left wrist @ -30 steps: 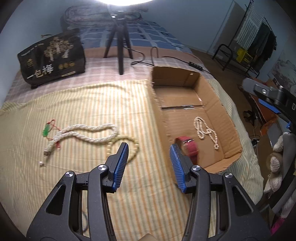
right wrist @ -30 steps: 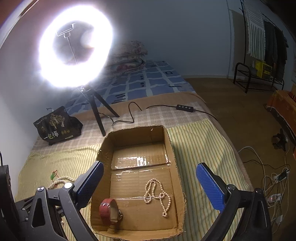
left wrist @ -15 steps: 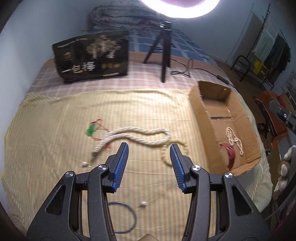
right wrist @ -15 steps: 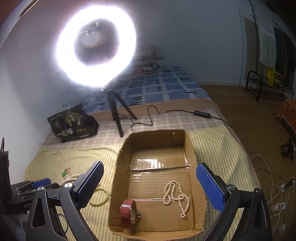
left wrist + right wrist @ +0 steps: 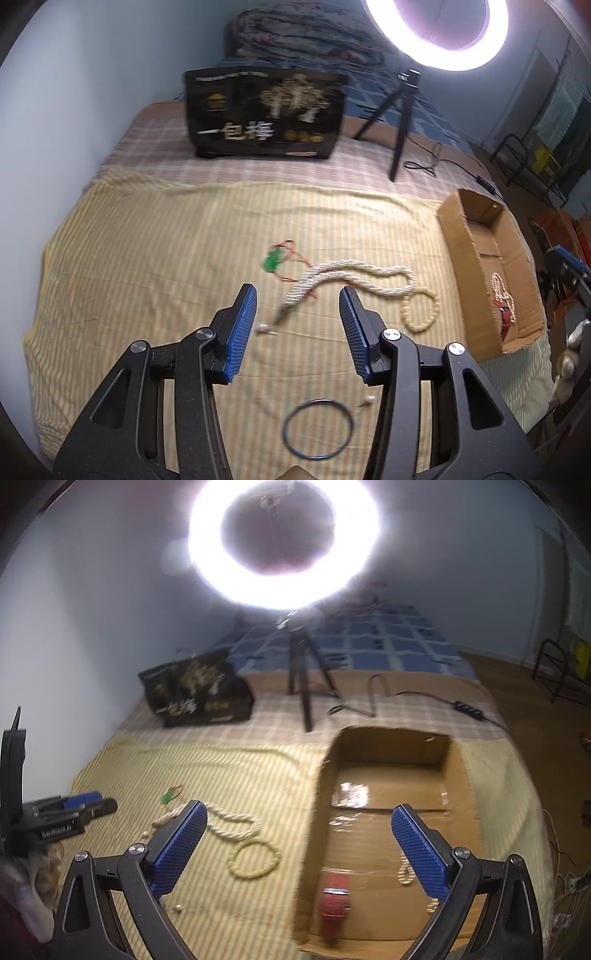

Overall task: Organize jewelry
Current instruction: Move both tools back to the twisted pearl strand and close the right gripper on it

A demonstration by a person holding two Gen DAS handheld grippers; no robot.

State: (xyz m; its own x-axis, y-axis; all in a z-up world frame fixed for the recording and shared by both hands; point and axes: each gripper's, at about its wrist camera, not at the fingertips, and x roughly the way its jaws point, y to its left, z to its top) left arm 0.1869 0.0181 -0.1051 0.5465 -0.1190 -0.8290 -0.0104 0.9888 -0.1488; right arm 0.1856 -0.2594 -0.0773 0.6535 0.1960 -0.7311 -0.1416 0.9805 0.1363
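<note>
Striped bedcover wrinkles easily: your spread, empty left gripper could snag it grabbing the twisted pearl rope.

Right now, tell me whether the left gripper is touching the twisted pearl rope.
Apart. In the left wrist view the left gripper hangs open above the cloth, and the pearl rope lies untouched.

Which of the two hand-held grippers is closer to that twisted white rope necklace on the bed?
Left. The left hand-held gripper hangs open right over the twisted rope necklace's clasp end. The right hand-held gripper is open too, off toward the cardboard box.
</note>
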